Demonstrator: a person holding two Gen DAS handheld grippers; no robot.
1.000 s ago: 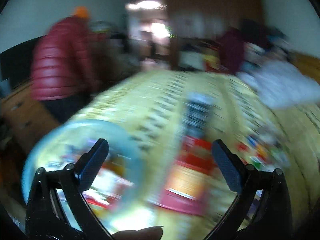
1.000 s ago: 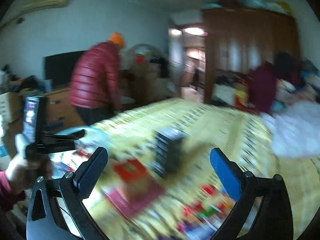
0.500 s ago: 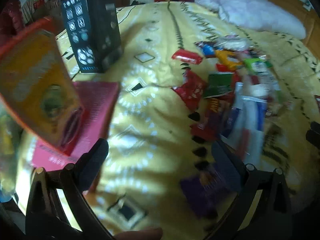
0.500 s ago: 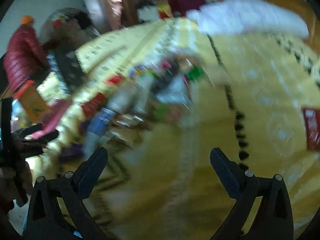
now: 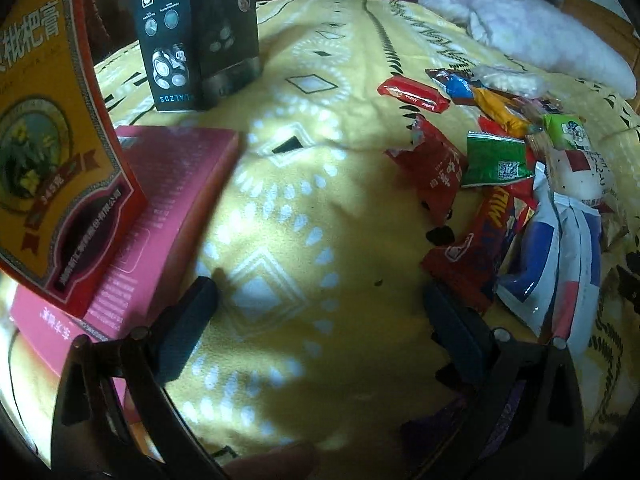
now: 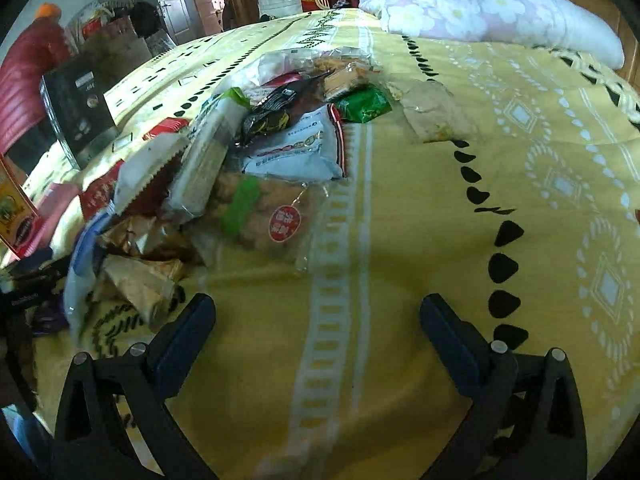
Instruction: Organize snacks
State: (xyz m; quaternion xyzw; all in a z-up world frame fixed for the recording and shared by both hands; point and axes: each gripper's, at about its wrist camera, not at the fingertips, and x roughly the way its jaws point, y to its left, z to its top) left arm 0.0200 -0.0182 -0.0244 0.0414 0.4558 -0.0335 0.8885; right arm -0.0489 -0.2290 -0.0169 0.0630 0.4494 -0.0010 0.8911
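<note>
the snacks (image 6: pixel 256 152) are lying in one loose heap on the yellow bed cover (image 6: pixel 460 240), and in the left wrist view the same heap (image 5: pixel 516 184) is seen at the right side, well apart from the boxes at the left. the left gripper (image 5: pixel 320 312) is held wide open above a bare part of the cover and nothing is held between its fingers; the right gripper (image 6: pixel 316 320) is also spread wide and empty, with the heap just ahead and to its left. several risks can be judged from this arrangement. the packets are overlapped and many are made of thin, shiny film, so when one is pinched, a neighbour may be caught together with it or dragged out of the heap. a flat packet such as the white and blue one (image 6: pixel 296 152) gives little edge to the fingers, and the soft cover could be pinched with it. the clear bag with the red round label (image 6: pixel 276 216) seems to hold brittle pieces, which may be crushed if it is closed on too hard. at the left, the orange box (image 5: pixel 52 140) is seen tilted over the pink box (image 5: pixel 156 216), and the black box (image 5: pixel 200 28) is standing upright on the soft bed; these could be knocked over if the left gripper is swung carelessly. where the snacks should go is not shown clearly, so a wrong sorting is also possible.
</note>
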